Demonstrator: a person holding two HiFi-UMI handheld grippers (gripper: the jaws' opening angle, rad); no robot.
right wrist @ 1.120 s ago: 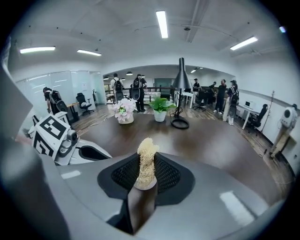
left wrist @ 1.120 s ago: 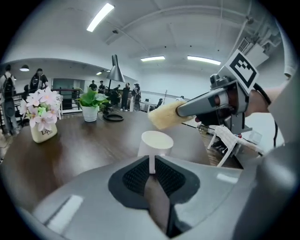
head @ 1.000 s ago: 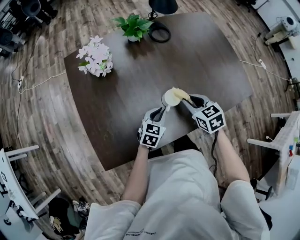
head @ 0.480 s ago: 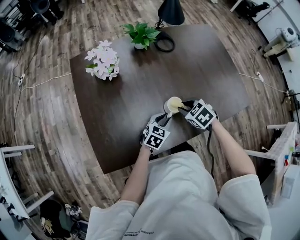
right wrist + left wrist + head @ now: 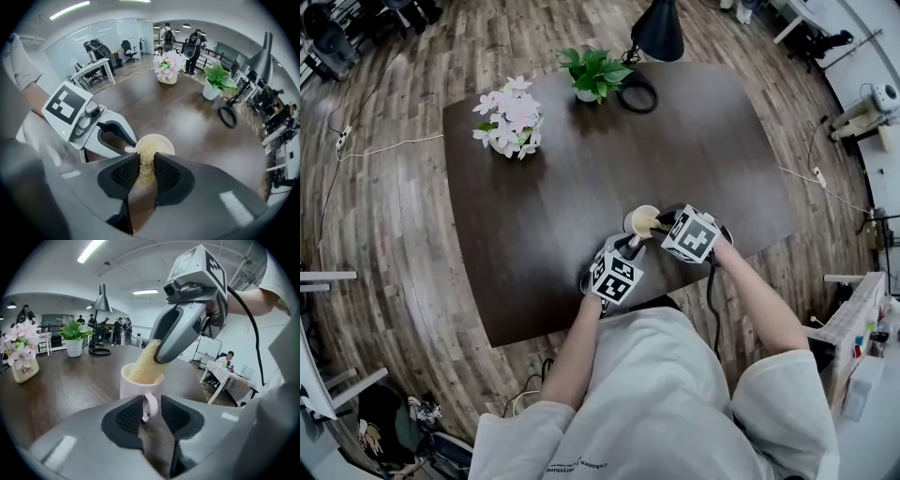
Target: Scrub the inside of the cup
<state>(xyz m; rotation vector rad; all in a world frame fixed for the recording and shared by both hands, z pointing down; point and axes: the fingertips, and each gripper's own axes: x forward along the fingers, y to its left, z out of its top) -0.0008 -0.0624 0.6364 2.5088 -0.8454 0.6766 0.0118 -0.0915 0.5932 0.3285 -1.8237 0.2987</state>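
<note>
White ceramic cup [image 5: 639,218]: stood upright on the dark brown wooden table [image 5: 553,178], close to its near edge, right of the middle.
Left gripper [image 5: 151,409]: clenched on the cup's handle from the near side.
Right gripper [image 5: 146,168]: grasped a pale yellow fibrous sponge [image 5: 144,364], slanted down from the right.
Sponge end: reached past the rim, down inside the cup.
Far left of table: 1 pot of pink-white flowers [image 5: 508,117].
Far edge: 1 green potted plant [image 5: 598,73], with a black lamp [image 5: 657,33] just beside it.
</note>
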